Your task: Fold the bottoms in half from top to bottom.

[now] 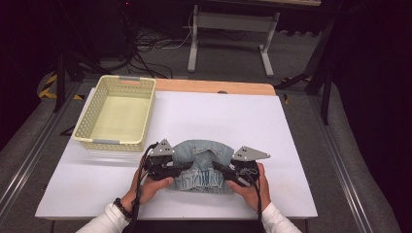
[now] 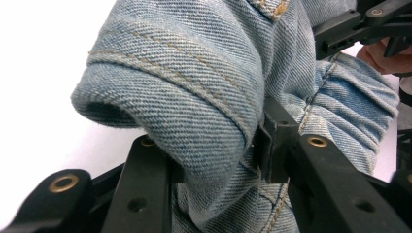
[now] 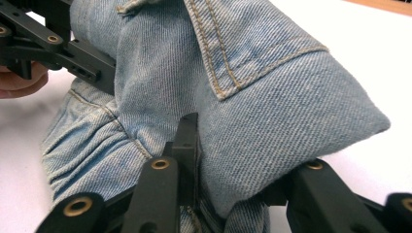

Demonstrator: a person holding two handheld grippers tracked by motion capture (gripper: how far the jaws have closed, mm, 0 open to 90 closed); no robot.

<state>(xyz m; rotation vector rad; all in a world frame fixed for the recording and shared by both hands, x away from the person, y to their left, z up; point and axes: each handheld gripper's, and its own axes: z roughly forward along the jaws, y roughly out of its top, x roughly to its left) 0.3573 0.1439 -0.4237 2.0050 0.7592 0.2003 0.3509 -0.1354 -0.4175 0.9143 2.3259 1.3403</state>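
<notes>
High view: faded light-blue denim garment with an elasticated waistband [image 1: 203, 165] lying bunched near the front edge of the white surface [image 1: 218, 116], just in front of and beside the pale yellow perforated plastic basket [image 1: 118, 112]. Left gripper [image 1: 187, 166] clamped on the garment's side nearest the basket, right gripper [image 1: 217, 167] on the far side from the basket. Held at two opposite points, most likely so the cloth can be lifted and spread or folded evenly without sagging to one side.

Left gripper view: jaws partly closed, pinching a thick rolled fold of hemmed denim [image 2: 194, 97], with layers bunched between them. Grip taken on a doubled edge, probably for a firmer hold than single cloth would give.

Right gripper view: jaws likewise partly closed on a stitched, folded corner of the denim [image 3: 272, 107], cloth packed between them. Basket standing empty beside the garment, seemingly ready to receive it.
</notes>
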